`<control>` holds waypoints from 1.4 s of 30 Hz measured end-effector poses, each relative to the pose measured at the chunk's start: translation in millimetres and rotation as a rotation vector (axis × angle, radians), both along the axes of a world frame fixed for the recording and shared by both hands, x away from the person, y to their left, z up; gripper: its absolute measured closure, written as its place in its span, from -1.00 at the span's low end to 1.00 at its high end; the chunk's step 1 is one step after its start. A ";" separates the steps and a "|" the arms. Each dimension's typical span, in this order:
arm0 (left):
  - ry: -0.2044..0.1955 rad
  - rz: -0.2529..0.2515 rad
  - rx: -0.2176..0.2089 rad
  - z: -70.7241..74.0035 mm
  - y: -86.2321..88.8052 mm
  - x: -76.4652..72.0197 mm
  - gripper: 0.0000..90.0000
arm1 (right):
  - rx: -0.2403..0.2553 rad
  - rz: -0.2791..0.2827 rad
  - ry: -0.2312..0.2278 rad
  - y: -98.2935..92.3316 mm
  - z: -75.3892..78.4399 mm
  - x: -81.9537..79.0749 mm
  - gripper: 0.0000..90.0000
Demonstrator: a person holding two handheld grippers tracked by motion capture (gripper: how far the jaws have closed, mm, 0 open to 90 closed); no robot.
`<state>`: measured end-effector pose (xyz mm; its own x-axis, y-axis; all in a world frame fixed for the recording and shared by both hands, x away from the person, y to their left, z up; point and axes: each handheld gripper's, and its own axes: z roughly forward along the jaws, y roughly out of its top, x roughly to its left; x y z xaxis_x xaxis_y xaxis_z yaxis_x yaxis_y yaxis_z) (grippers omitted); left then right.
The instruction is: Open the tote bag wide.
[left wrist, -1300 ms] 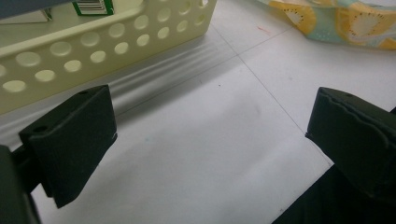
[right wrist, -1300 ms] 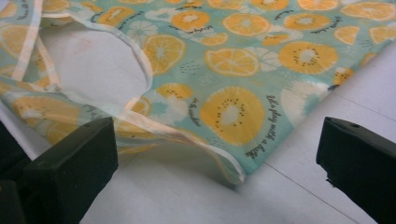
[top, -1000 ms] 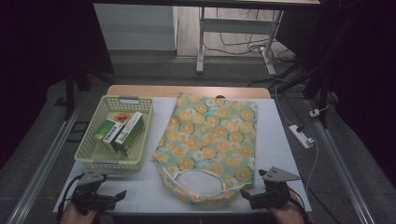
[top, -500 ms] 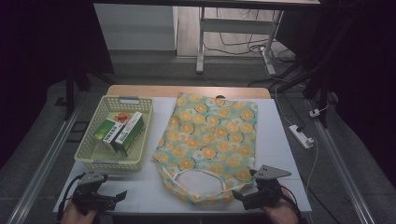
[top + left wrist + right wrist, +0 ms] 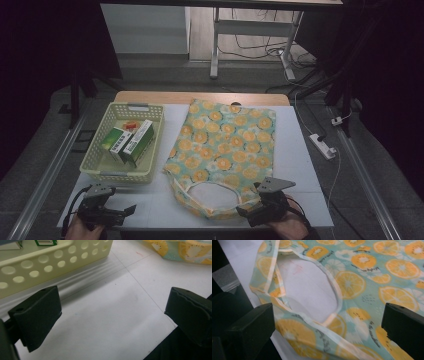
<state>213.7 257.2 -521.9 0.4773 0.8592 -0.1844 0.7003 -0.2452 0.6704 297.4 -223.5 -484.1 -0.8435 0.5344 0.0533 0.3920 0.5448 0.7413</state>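
closing in on the flat fabric tote bag printed with orange slices on pale blue (image 5: pixel 224 152), the right gripper (image 5: pixel 250 214) sits at the bag's near right corner, just over the handle loop (image 5: pixel 212 197), jaws spread wide with nothing between them. in the right gripper view the picture is clear: the white-trimmed handle (image 5: pixel 312 322) curves between the two black jaws, the bag's printed body running off ahead and to the right. so the bag lies straight ahead of that gripper, its long axis running away from the person toward the far edge of the white table (image 5: pixel 295 150), handles and mouth at the near end. no question which hand is nearer, it's the right one, practically on the cloth.

over on the other side, the left gripper (image 5: pixel 122 212) rests low on the table, well to the left of the bag, jaws also standing apart and empty. its own view looks across bare white surface toward the bag's near left corner (image 5: pixel 185 250), with the perforated cream plastic basket (image 5: pixel 50 262) just beside its line.

that basket (image 5: pixel 100 170) sits left of the bag, close but not touching, holding green-and-white cartons (image 5: pixel 127 142) and something small and orange (image 5: pixel 130 125). nothing lies on the bag itself and nothing blocks the handle. my read: the grab comes on that near handle strip, and the snag risk is pinching both layers of thin cloth flat against the table.
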 end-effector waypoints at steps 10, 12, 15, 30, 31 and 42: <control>-0.006 -0.006 -0.003 0.1 0.1 -0.6 -0.99 | -0.023 0.064 -0.001 24.8 1.2 0.7 -1.00; -0.004 -0.007 -0.005 0.1 0.3 -0.5 -0.99 | -0.028 0.081 0.003 30.0 1.0 1.1 -1.00; -0.004 -0.007 -0.006 0.1 0.4 -0.4 -0.99 | -0.037 0.103 0.013 37.8 -0.8 2.6 -1.00; -0.003 -0.013 0.009 0.0 -1.5 -0.2 -1.00 | -0.124 0.224 0.045 79.6 -18.2 -0.9 -1.00; -0.002 -0.014 0.008 0.1 -1.2 -0.2 -1.00 | -0.130 0.236 0.049 82.5 -19.2 -2.4 -1.00; -0.004 -0.019 0.010 0.1 -1.7 -0.4 -1.00 | -0.144 0.317 0.116 90.9 -20.8 -6.3 0.09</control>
